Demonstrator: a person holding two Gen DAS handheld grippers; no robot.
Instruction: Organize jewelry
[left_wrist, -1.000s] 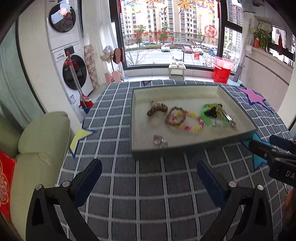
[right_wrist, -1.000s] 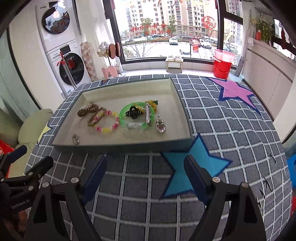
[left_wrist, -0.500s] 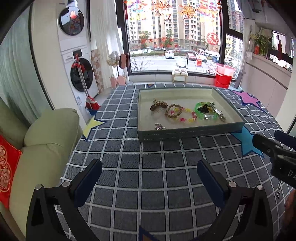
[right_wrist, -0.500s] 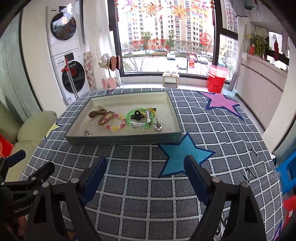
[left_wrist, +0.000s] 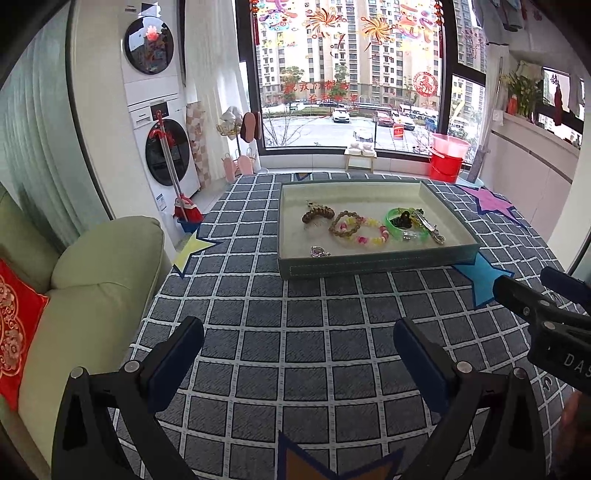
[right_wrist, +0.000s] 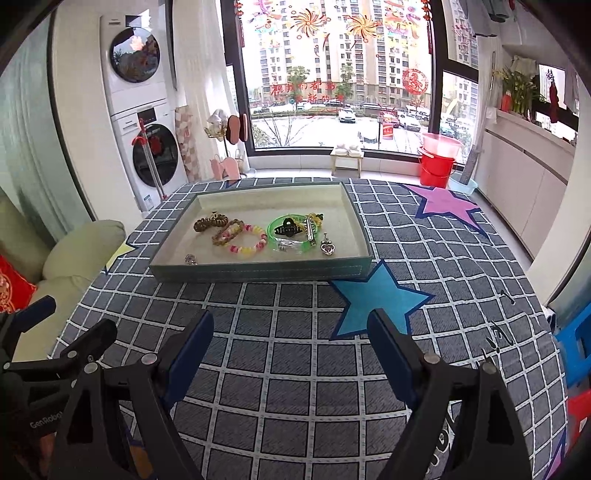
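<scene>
A shallow grey-green tray (left_wrist: 369, 265) (right_wrist: 258, 272) rests on a checked cloth toward the window. Inside lie a brown coiled piece (left_wrist: 317, 213) (right_wrist: 210, 223), a brown bead bracelet (left_wrist: 345, 223), a pink-and-yellow bead bracelet (left_wrist: 369, 236) (right_wrist: 246, 243), a green bangle (left_wrist: 402, 230) (right_wrist: 291, 236) with a black hair claw (right_wrist: 286, 229), a silver clip (left_wrist: 428, 225), a heart pendant (right_wrist: 327, 248) and a small silver charm (left_wrist: 319, 252) (right_wrist: 190, 259). My left gripper (left_wrist: 297, 352) and right gripper (right_wrist: 290, 343) both hover open over the cloth well short of the tray, holding nothing.
Blue star (right_wrist: 376, 299), purple star (right_wrist: 443, 203) and yellow star (left_wrist: 192, 249) patches mark the cloth. A green sofa with a red cushion (left_wrist: 18, 325) stands left. Stacked washing machines (left_wrist: 159, 110), a mop (left_wrist: 184, 210) and a red bucket (left_wrist: 445, 162) stand by the window.
Both grippers have pulled back and up from the tray, which now looks smaller and farther away. Both stay open; the jewelry has not shifted.
</scene>
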